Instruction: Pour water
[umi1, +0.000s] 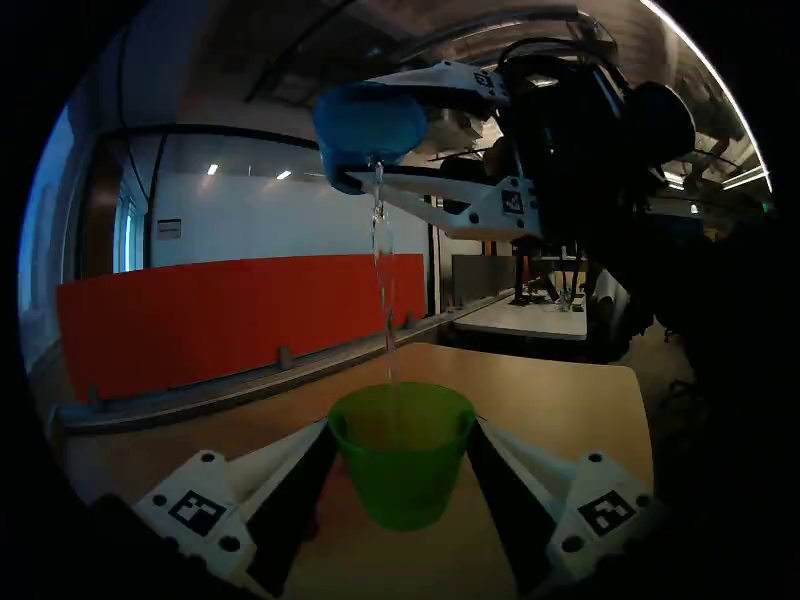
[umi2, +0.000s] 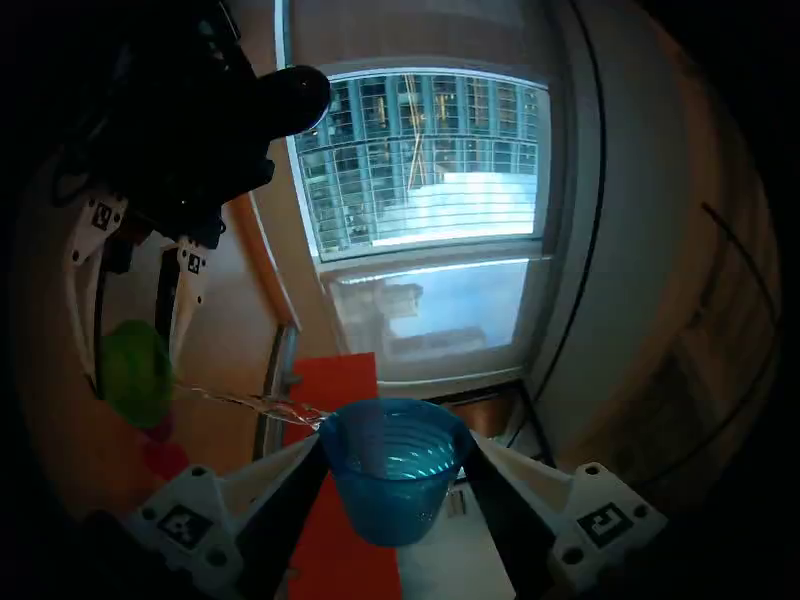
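Right claw grips the seemingly light, squeezable blue plastic cup mid-wall, tipped and pouring; below it, left claw clamps the green cup.

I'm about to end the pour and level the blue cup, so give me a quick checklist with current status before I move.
1. Left gripper grip on the green cup: ok, both fingers press its sides.
2. Right gripper grip on the blue cup: ok, both fingers press it.
3. Water stream landing inside the green cup: ok.
4. Green cup upright: ok.
5. Fill level in the green cup: cannot tell.
6. Green cup resting on the table: cannot tell.
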